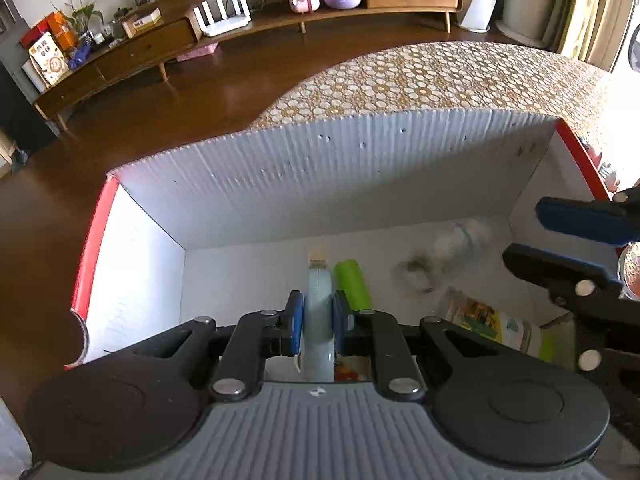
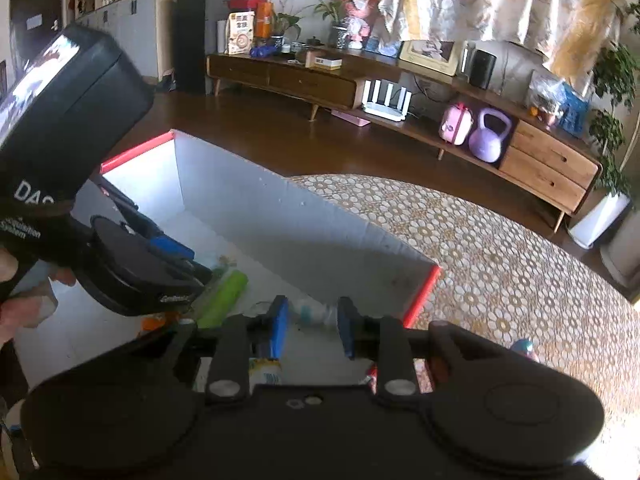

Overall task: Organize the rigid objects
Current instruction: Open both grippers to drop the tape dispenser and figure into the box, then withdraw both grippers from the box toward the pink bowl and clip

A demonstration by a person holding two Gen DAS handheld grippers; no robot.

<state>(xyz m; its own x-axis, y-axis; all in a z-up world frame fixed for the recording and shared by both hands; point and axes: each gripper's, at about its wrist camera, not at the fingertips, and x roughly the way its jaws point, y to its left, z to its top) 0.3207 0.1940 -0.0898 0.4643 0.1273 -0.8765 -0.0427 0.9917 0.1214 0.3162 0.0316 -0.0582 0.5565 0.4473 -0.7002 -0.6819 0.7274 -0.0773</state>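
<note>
The left gripper [image 1: 318, 322] clamps a pale blue bottle [image 1: 319, 304] inside the white box [image 1: 320, 176] on the tabletop [image 1: 440, 76]. A green cylinder [image 1: 352, 284] lies just beside the bottle. The right gripper [image 2: 312, 326] hangs over the box, fingers apart, holding nothing.

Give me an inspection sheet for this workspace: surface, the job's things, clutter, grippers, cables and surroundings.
Surface: table under a gold circle-patterned cloth.
Job's things: open red-edged box; inside lie a green cylinder, a labelled jar and a small blurred bottle.
Clutter: small object on the cloth beside the box.
Grippers: left gripper shut on a pale bottle; right gripper open over the box.
Cables: nothing seen on the table.
Surroundings: wooden sideboard, purple kettlebell, white router.
</note>
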